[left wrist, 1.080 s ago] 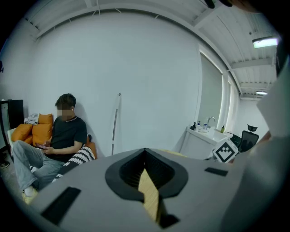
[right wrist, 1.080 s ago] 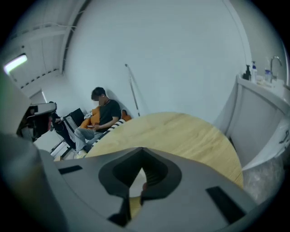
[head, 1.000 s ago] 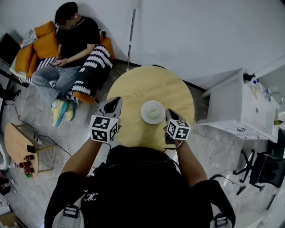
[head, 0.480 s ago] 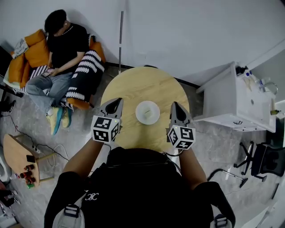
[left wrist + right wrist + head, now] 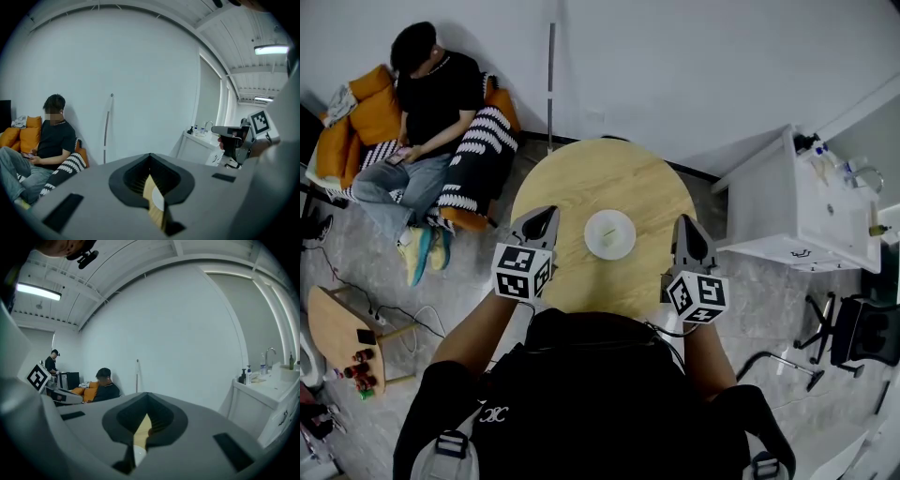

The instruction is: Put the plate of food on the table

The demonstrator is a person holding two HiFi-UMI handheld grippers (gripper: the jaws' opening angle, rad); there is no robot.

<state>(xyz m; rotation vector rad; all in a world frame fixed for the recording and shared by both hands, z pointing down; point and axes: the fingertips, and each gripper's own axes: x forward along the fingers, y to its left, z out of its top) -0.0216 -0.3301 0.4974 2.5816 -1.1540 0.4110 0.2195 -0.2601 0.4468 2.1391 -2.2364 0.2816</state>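
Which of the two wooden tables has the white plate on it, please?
The round table straight ahead bears the plate; the smaller one at far left holds small red things.

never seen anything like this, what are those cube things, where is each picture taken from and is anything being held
No robot here: a person holds a hand tool in each hand, the left gripper and the right gripper. The marker cubes are parts of those tools. The head view comes from a camera on the person's head, looking steeply down. The other two come from cameras riding on each gripper, looking along its grey fingers. On the round wooden table stands a white plate with something pale on it. Both grippers hover either side of the plate, apart from it. In each gripper view the fingers are together with nothing between them, so nothing is held. Another person sits on an orange sofa behind.
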